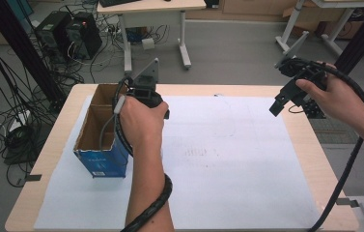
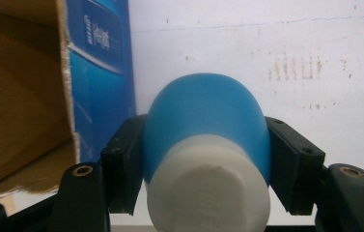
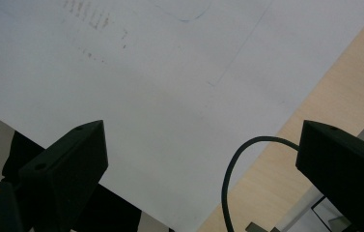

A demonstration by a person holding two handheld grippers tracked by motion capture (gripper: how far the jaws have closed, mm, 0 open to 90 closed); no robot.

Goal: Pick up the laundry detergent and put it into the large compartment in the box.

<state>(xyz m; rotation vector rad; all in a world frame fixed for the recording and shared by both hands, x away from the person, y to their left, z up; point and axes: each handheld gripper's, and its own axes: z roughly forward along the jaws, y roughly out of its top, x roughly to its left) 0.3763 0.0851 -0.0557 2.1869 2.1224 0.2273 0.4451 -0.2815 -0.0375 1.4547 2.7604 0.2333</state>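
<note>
Pickup complete: left gripper (image 2: 203, 193) fingers pinch the blue-and-white bottle (image 2: 206, 145) beside the open box (image 1: 100, 130); placement remains. Right gripper (image 3: 203, 159) fingers spread, empty.

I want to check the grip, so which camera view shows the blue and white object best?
The left gripper view: the blue and white object sits close up there, clamped between the left gripper jaws, beside the cardboard box. In the high view the hand covers it. The right gripper view looks at white paper instead.
</note>
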